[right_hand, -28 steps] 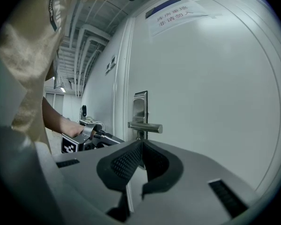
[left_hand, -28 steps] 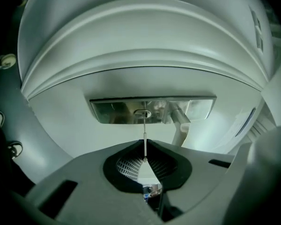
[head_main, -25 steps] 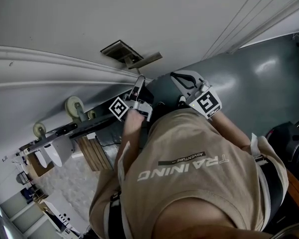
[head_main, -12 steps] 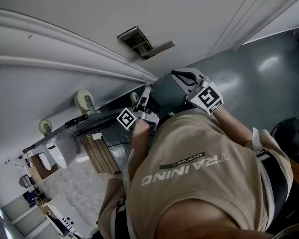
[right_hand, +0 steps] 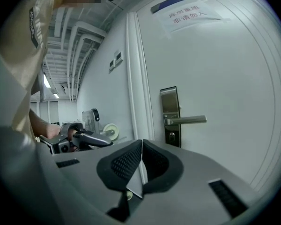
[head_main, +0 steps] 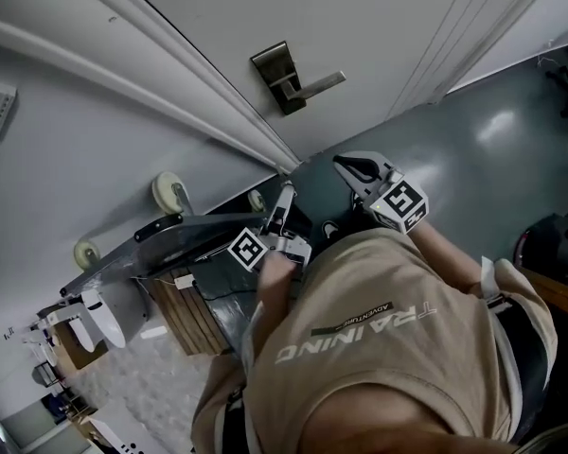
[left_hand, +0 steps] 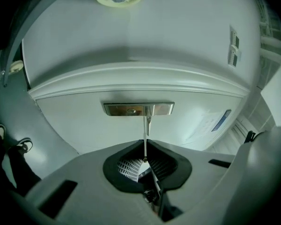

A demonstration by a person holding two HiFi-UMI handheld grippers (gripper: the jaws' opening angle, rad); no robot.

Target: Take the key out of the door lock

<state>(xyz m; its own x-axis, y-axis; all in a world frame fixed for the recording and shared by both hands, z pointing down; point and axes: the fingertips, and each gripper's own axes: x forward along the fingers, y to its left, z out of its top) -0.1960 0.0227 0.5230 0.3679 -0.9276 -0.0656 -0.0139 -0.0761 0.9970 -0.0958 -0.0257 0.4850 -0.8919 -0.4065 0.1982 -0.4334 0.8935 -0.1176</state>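
Both my left gripper (head_main: 284,195) and right gripper (head_main: 348,165) have jaws together, empty, short of the door lock (head_main: 278,72).

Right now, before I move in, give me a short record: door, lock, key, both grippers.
door: white, paper notice near its top
lock plate: metal, upright
lever handle: level
keyhole: below the lever; no key can be made out
left gripper: jaws together, empty, pointing at the lock plate, short of the door
right gripper: jaws together, empty, clear of the door
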